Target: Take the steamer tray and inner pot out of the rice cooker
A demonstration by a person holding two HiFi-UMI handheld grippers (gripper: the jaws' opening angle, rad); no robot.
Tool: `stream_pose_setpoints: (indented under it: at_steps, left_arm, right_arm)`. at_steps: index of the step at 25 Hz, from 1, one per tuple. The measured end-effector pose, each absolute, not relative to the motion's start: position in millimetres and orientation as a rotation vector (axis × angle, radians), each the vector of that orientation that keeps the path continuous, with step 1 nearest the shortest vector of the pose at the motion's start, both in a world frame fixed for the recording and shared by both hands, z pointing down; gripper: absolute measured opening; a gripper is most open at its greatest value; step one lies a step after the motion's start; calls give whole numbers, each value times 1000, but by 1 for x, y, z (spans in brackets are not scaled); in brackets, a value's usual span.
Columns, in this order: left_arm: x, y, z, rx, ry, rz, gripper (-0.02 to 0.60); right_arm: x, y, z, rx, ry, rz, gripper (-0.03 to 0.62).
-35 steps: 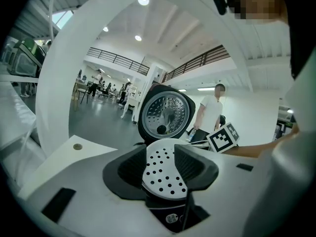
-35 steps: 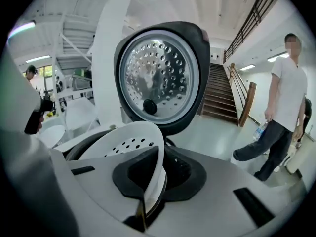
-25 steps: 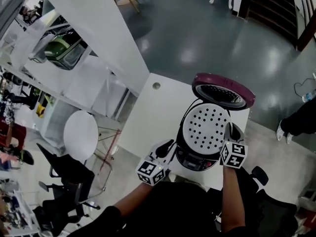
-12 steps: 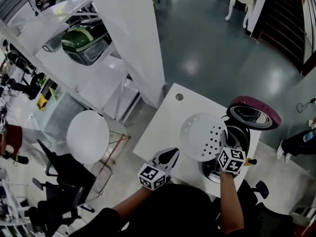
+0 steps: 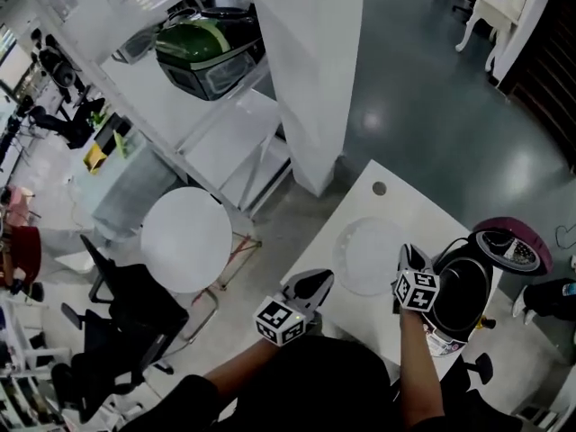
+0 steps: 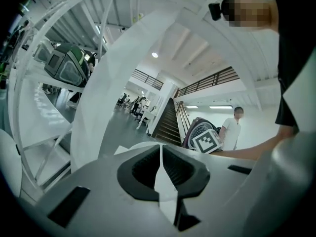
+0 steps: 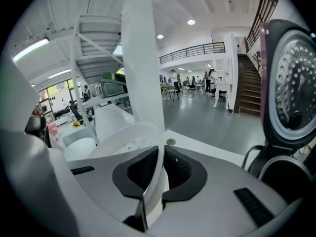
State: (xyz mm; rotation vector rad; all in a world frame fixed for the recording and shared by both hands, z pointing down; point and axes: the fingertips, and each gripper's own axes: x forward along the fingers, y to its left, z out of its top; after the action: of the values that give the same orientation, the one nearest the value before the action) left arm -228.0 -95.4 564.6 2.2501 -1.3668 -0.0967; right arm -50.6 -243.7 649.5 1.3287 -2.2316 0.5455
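Observation:
The white perforated steamer tray (image 5: 367, 256) hangs low over the white table (image 5: 389, 209), left of the black rice cooker (image 5: 464, 286). My right gripper (image 5: 402, 258) is shut on the tray's near rim. In the right gripper view the rim (image 7: 157, 174) sits pinched between the jaws of the right gripper (image 7: 159, 163). The cooker's purple lid (image 5: 513, 247) stands open; the inner pot's rim (image 7: 280, 172) shows inside the cooker. My left gripper (image 5: 317, 281) hovers at the table's front left edge, shut with nothing held. In the left gripper view, the left gripper (image 6: 160, 154) shows its jaws meeting.
A round white stool (image 5: 186, 239) and a black chair (image 5: 135, 306) stand left of the table. A white column (image 5: 310, 70) and shelving with a green appliance (image 5: 209, 50) rise behind. The table has a small hole (image 5: 379, 188) near its far corner. A person (image 6: 232, 128) stands far off.
My right gripper has lifted the steamer tray off the cooker and carried it left over the table. The left gripper kept by the table's front edge.

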Motion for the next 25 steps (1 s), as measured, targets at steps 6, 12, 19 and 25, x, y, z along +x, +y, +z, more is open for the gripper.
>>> stream_pose_setpoints:
  at_steps: [6, 12, 19, 25]
  left_arm:
    - [-276, -99, 576, 2220, -1384, -62, 15]
    - [-302, -98, 592, 2186, -1389, 7, 15]
    - [-321, -103, 599, 2145, -1422, 56, 15]
    - [-330, -105, 601, 2140, -1414, 56, 15]
  right_arm:
    - [-82, -249, 717, 1312, -2198, 649, 21]
    - [-79, -247, 785, 1362, -2120, 800, 20]
    - [-75, -241, 829, 1401, -2134, 874, 24]
    - [-74, -234, 841, 1450, -2116, 879, 23]
